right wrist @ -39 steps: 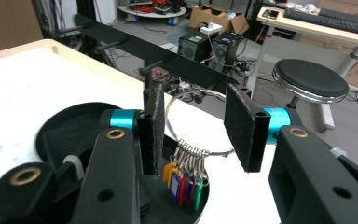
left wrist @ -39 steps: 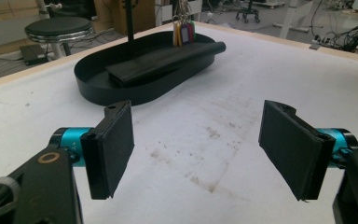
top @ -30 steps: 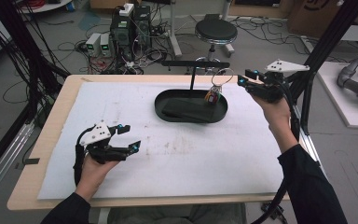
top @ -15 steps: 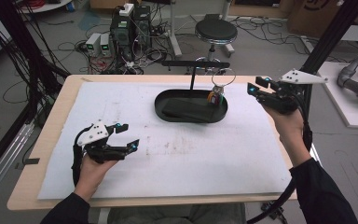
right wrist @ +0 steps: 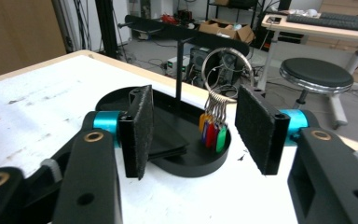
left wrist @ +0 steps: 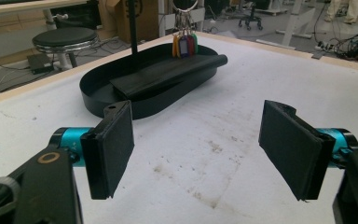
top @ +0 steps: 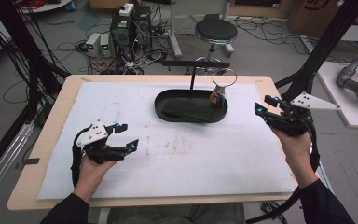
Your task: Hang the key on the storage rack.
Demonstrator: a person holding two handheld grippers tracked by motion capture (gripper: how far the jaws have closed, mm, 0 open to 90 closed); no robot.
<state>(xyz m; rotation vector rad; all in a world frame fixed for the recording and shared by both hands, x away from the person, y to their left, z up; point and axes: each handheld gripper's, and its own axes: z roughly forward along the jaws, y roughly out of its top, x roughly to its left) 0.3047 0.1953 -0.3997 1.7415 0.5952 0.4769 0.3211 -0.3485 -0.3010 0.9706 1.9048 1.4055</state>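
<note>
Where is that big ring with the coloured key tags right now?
In the high view the key ring hangs at the right end of the stand's crossbar, its coloured tags dangling over the right end of the black oval tray, left of the right gripper.

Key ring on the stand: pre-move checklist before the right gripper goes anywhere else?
1. Key ring hangs on the stand's bar: ok.
2. Coloured tags dangle over the black tray, not caught on its rim: ok.
3. Right gripper free of the ring: ok; jaws have just been opening, nothing between the pads.
4. Right gripper clear of the tray: ok, it sits to the tray's right in the high view.
5. Left gripper open, holding nothing, parked over the white mat: ok.
6. Ring seated firmly on the bar: cannot tell.
</note>
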